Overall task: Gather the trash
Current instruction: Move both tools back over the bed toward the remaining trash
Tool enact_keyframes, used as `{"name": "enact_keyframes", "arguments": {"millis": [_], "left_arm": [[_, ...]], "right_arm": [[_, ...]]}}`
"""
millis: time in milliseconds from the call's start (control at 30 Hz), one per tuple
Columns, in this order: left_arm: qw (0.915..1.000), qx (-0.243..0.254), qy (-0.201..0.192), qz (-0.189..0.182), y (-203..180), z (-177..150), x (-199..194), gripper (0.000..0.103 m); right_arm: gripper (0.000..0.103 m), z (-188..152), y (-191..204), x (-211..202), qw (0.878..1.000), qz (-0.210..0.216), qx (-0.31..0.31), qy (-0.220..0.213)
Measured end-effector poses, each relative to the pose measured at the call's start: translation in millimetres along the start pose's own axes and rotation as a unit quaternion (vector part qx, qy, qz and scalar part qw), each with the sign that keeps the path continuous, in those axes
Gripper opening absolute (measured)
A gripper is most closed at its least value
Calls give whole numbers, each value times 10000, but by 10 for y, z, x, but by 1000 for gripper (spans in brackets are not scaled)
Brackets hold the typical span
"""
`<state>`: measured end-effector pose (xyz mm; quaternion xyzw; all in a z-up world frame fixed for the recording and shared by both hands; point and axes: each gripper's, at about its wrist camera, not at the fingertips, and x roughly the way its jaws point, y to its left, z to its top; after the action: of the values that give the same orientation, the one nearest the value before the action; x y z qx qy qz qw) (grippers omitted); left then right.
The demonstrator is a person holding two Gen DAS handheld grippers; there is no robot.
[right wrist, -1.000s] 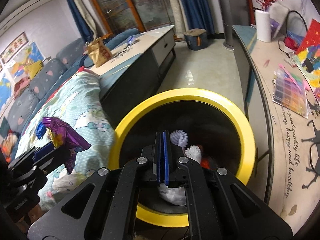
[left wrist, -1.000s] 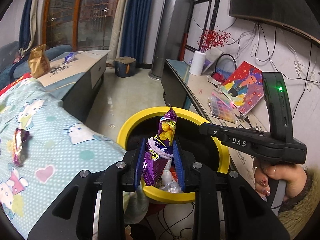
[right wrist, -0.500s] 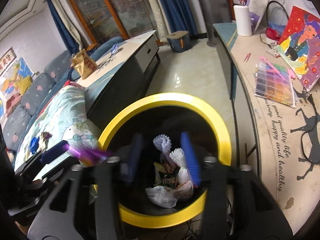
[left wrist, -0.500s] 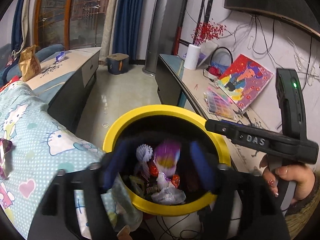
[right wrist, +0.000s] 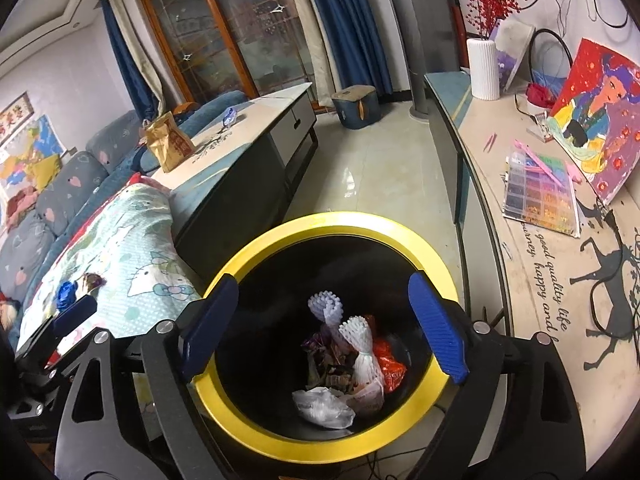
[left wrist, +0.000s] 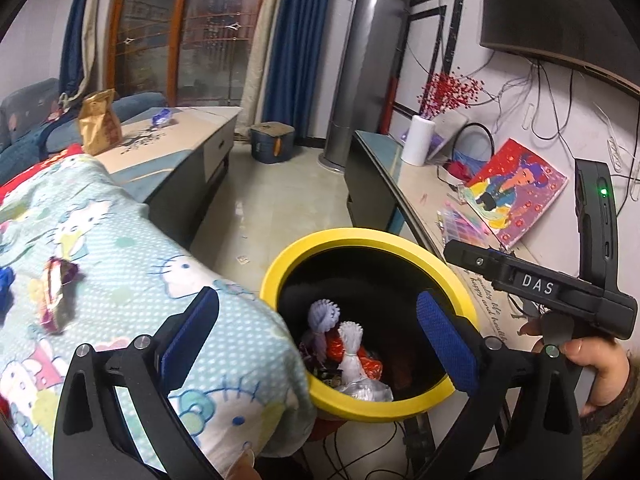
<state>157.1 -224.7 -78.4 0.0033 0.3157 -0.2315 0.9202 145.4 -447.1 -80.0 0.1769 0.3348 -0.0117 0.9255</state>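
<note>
A black bin with a yellow rim (left wrist: 360, 238) (right wrist: 328, 220) stands below both grippers. In it lie white foam nets (right wrist: 354, 332), a red wrapper (right wrist: 390, 364), a clear bag and a purple snack wrapper (right wrist: 320, 346). My left gripper (left wrist: 318, 338) hangs over the bin's near left edge; its jaws are opening with nothing between them. My right gripper (right wrist: 322, 324) is above the bin's mouth, jaws also opening and empty. On the cartoon-cat blanket (left wrist: 120, 264) lie a crumpled wrapper (left wrist: 56, 292) (right wrist: 91, 280) and a blue scrap (right wrist: 65, 294).
A low table (left wrist: 180, 136) behind the blanket carries a brown paper bag (left wrist: 100, 124) and a blue wrapper (left wrist: 162, 117). At right a long console (right wrist: 532, 264) holds a bead box, a painting and a white vase. A person's hand (left wrist: 592, 364) grips the right tool.
The left gripper opened and the purple snack wrapper dropped from it into the bin. The right gripper went from shut to wide open. The left view swung left toward the blanket.
</note>
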Motion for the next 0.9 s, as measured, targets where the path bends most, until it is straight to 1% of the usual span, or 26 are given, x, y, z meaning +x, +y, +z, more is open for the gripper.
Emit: {"name": "enact_keyframes", "arguments": {"millis": [400, 667, 900], "left_arm": [[9982, -214, -295, 474, 299, -45, -428, 96], [9951, -434, -497, 734, 537, -57, -689, 96], [9912, -626, -654, 965, 723, -78, -901, 96]], "right_arm": [[79, 7, 324, -125, 9991, 271, -306, -147], [79, -34, 635, -181, 9962, 521, -678, -139], [79, -113, 949, -255, 9911, 797, -1058, -159]]}}
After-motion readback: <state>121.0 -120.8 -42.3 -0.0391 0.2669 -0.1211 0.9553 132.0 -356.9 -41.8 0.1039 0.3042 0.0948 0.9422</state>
